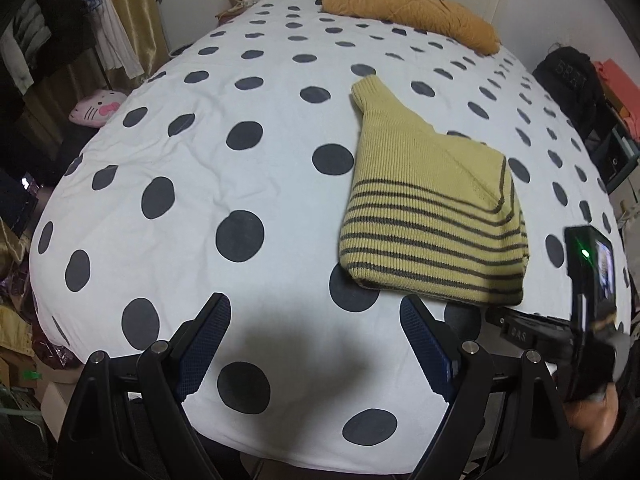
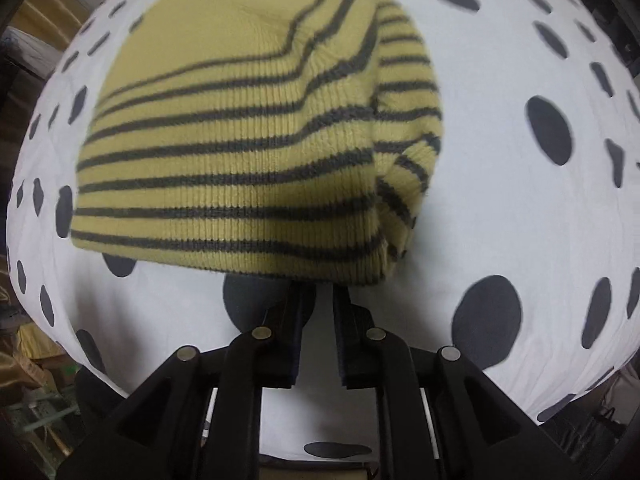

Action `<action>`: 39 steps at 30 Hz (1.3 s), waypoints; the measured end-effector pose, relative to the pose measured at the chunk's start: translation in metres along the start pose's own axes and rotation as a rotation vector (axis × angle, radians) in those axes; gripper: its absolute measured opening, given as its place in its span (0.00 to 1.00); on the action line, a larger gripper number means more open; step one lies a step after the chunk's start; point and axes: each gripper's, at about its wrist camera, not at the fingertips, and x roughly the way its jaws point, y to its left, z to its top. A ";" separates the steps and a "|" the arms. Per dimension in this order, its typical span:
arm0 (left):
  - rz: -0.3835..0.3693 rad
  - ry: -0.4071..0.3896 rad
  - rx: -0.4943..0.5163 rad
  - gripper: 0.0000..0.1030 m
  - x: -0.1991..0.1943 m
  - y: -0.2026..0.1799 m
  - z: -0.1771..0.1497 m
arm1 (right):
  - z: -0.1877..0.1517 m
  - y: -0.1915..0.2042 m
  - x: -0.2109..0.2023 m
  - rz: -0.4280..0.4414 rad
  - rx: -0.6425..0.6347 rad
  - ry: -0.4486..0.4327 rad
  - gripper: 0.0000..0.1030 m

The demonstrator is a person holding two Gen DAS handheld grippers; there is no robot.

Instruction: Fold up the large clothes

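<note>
Right gripper [image 2: 324, 300] at sweater [image 2: 256, 152] hem, sleeve far.

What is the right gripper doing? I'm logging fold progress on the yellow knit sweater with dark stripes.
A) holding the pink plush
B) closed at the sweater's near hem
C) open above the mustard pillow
B: the right gripper has its jaws nearly together, tips under the near hem of the yellow striped sweater.
</note>
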 end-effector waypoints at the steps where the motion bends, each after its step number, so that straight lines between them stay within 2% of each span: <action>1: -0.002 0.002 -0.011 0.85 -0.003 0.002 0.000 | -0.005 0.004 -0.011 0.004 -0.023 -0.031 0.15; 3: -0.003 0.014 -0.033 0.85 -0.009 0.005 0.002 | -0.018 0.010 -0.037 0.016 -0.020 -0.068 0.19; 4: -0.006 0.012 -0.038 0.85 -0.012 0.005 0.002 | -0.024 0.012 -0.051 0.016 0.001 -0.076 0.30; 6: 0.015 0.014 -0.036 0.85 -0.019 0.003 0.004 | -0.035 0.017 -0.077 -0.009 0.026 -0.104 0.62; 7: 0.029 0.019 -0.028 0.85 -0.020 0.000 0.005 | -0.039 0.019 -0.087 -0.030 0.027 -0.126 0.65; 11: 0.049 0.017 -0.010 0.85 -0.024 -0.003 0.009 | -0.041 0.036 -0.123 -0.151 -0.021 -0.205 0.66; 17: 0.028 -0.007 -0.041 0.85 -0.045 0.003 0.014 | -0.050 0.050 -0.167 -0.174 0.002 -0.310 0.75; 23: 0.001 -0.039 -0.001 0.87 -0.064 -0.013 0.006 | -0.061 0.061 -0.182 -0.184 0.004 -0.358 0.75; 39: 0.016 0.002 0.003 0.87 -0.063 -0.020 -0.014 | -0.076 0.054 -0.171 -0.201 0.025 -0.299 0.76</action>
